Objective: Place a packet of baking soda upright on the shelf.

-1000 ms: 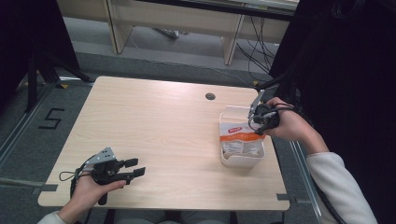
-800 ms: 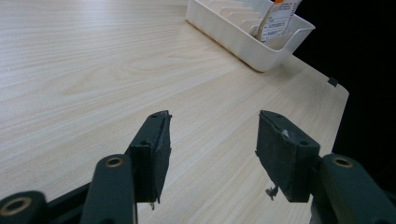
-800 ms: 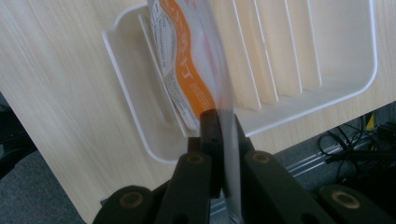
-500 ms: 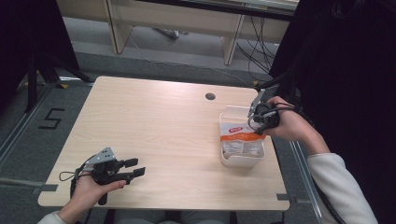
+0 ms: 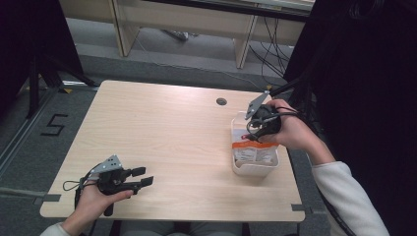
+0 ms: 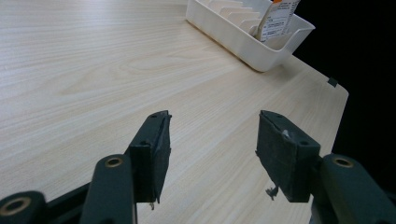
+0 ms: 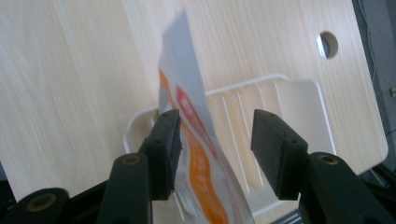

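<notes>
A white ribbed tray point(image 5: 253, 169) stands near the table's right edge and holds printed packets point(image 5: 253, 150) with orange and red marks. My right gripper point(image 5: 253, 127) hangs over the tray's far end. In the right gripper view its jaws are open point(image 7: 215, 140) around an upright packet point(image 7: 187, 93); the left jaw is close beside it and the right jaw stands well apart. The tray's ribs point(image 7: 299, 102) show behind. My left gripper point(image 5: 135, 178) rests low at the table's front left, open and holding nothing point(image 6: 210, 154). From it, the tray point(image 6: 233, 39) and a packet point(image 6: 280, 18) appear far off.
The light wooden table point(image 5: 167, 132) has a round cable hole point(image 5: 221, 102) behind the tray. Its right edge and front right corner point(image 6: 334, 84) lie just past the tray. Cabinets and cables stand on the floor beyond the far edge.
The right gripper has shifted slightly left over the tray. The left gripper has not moved.
</notes>
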A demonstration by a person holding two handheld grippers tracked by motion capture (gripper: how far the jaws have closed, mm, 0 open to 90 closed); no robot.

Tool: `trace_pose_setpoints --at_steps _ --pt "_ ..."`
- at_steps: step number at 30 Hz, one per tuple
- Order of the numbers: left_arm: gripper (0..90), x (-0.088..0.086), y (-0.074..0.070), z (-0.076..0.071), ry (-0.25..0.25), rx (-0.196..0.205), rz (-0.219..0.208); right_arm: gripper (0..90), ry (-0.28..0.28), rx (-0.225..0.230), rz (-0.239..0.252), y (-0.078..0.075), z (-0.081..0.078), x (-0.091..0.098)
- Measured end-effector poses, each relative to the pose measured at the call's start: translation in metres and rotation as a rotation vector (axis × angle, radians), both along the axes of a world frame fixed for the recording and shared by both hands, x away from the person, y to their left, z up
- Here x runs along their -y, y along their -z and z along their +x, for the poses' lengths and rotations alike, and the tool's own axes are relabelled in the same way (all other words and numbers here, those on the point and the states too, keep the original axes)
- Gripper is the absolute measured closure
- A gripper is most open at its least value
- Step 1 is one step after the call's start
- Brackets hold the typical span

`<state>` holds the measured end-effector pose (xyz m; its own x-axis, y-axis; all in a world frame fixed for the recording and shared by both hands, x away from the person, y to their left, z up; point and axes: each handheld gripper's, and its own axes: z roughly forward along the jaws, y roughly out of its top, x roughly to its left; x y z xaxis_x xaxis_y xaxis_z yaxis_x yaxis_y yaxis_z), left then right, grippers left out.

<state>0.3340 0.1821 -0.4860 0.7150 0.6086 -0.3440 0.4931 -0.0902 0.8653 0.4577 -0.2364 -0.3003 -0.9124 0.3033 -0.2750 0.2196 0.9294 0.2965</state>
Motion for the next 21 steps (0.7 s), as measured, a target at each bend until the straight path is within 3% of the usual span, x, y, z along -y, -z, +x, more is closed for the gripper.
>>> trace_pose_setpoints --at_steps 3,4,5,6,9,11,12,14,15,17,18,19,21 --pt "43.9 0.001 0.000 0.000 -0.002 -0.002 -0.006 52.6 -0.030 0.005 -0.004 0.000 -0.004 -0.014" --pt "43.9 0.000 0.000 0.000 -0.002 -0.001 -0.006 52.7 -0.063 0.011 -0.012 0.000 -0.004 -0.018" --pt "43.9 0.000 0.000 0.000 -0.001 -0.001 -0.006 52.8 -0.052 0.012 -0.016 0.000 -0.006 -0.022" --pt "43.9 0.000 -0.001 -0.001 -0.004 0.001 0.009 52.9 -0.081 0.019 -0.012 0.001 -0.006 -0.026" --pt "43.9 0.000 -0.001 -0.001 -0.001 0.005 0.007 53.2 -0.071 0.018 -0.007 0.001 -0.011 -0.036" --pt "43.9 0.001 -0.001 -0.001 -0.001 0.007 0.008 53.3 -0.124 0.035 -0.001 0.002 -0.011 -0.042" --pt "43.9 0.001 -0.001 -0.001 0.000 0.008 0.008 53.4 -0.085 0.021 0.004 0.002 -0.015 -0.045" --pt "43.9 0.001 -0.001 -0.001 -0.003 0.006 0.006 53.3 -0.128 0.033 0.013 0.003 -0.016 -0.050" --pt "43.9 0.000 -0.001 -0.001 -0.004 0.005 0.005 53.3 -0.114 0.028 0.014 0.003 -0.018 -0.051" --pt "43.9 0.001 -0.001 -0.001 -0.008 0.002 0.005 53.3 -0.143 0.038 0.023 0.005 -0.018 -0.055" --pt "43.9 0.001 -0.001 -0.001 -0.003 0.007 0.007 53.4 -0.120 0.026 0.025 0.006 -0.021 -0.057" --pt "43.9 0.001 -0.001 -0.001 -0.002 0.007 0.007 53.8 -0.143 0.030 0.032 0.006 -0.020 -0.059" --pt "43.8 0.002 0.000 -0.001 -0.013 -0.010 0.005 54.5 -0.135 -0.001 0.028 0.010 -0.022 -0.063"
